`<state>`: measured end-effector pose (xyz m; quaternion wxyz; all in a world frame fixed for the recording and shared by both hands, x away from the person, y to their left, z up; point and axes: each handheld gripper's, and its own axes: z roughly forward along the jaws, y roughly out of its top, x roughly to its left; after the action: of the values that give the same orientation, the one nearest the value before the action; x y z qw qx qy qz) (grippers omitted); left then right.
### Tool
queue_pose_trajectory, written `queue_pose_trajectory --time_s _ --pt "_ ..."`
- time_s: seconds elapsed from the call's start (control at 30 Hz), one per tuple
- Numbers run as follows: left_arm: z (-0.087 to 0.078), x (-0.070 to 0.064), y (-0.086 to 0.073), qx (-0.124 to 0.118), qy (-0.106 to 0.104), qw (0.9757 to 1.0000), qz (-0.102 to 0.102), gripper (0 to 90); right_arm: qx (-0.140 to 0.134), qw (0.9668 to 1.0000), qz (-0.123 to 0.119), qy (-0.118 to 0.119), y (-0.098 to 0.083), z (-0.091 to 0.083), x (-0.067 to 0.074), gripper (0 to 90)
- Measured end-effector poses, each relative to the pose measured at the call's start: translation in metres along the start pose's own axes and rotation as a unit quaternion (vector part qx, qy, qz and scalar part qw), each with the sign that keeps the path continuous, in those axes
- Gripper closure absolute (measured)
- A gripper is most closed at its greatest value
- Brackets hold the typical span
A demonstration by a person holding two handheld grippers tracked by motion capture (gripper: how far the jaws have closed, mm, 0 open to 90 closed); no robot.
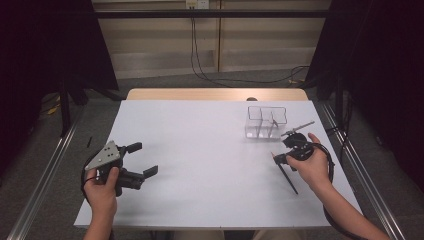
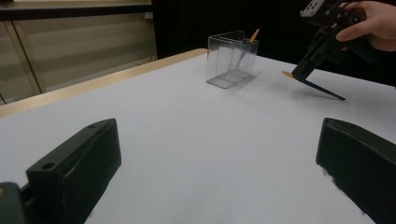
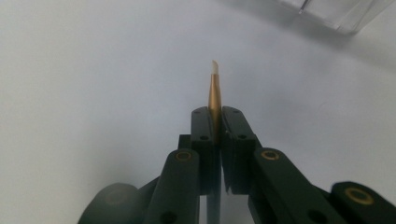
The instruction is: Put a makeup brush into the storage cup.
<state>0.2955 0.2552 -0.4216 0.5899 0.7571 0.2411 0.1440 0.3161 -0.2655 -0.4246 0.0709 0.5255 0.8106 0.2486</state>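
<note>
Between our right gripper's (image 3: pixel 215 122) closed jaws sits a thin brush (image 3: pixel 214 88), gold ferrule and pale tip poking forward, dark handle slanting down toward the white table (image 1: pixel 200 165). Just beyond stands the clear organizer (image 1: pixel 266 121), one brush already inside. Gripped so near one end, ours could pivot or catch the rim. Our left gripper (image 1: pixel 142 160) rests wide open and empty, well apart.

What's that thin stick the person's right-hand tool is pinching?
Start at the clear box on the white table's far right, then come nearer to the right gripper. Clamped there is a slim brush: gold band, pale tip, dark handle.
</note>
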Motion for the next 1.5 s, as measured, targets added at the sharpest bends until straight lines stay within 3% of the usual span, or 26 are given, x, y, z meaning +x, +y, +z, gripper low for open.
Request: queue_pose_trajectory --time_s 0.17,0.4,0.6,0.77,0.97,1.17,1.23,1.5 --pt "0.000 0.000 0.000 0.000 -0.001 1.0000 0.000 0.0 -0.077 0.9969 0.016 0.003 -0.002 -0.013 -0.004 84.7" --pt "-0.001 0.001 0.000 -0.002 0.002 1.0000 0.001 0.0 -0.171 0.9847 0.034 0.005 -0.006 -0.026 -0.004 84.7" --pt "-0.001 0.001 0.000 -0.002 0.004 1.0000 -0.002 0.0 -0.220 0.9747 0.037 0.013 -0.009 -0.029 -0.004 84.8" --pt "-0.002 0.001 0.000 -0.002 0.004 1.0000 0.002 0.0 -0.270 0.9622 0.034 0.006 -0.012 -0.035 -0.002 84.8" --pt "-0.002 0.001 0.000 0.000 0.003 1.0000 0.002 0.0 -0.326 0.9445 0.040 -0.004 -0.014 -0.043 -0.003 84.8" --pt "-0.001 0.001 0.000 0.000 0.003 1.0000 0.001 0.0 -0.362 0.9314 0.036 -0.012 -0.014 -0.050 -0.004 84.7" --pt "-0.001 0.001 0.000 0.000 0.002 1.0000 0.002 0.0 -0.378 0.9249 0.036 -0.015 -0.014 -0.052 -0.003 84.7" --pt "-0.001 0.002 -0.001 -0.004 0.003 1.0000 -0.002 0.0 -0.416 0.9086 0.031 -0.025 -0.011 -0.056 -0.002 84.7"
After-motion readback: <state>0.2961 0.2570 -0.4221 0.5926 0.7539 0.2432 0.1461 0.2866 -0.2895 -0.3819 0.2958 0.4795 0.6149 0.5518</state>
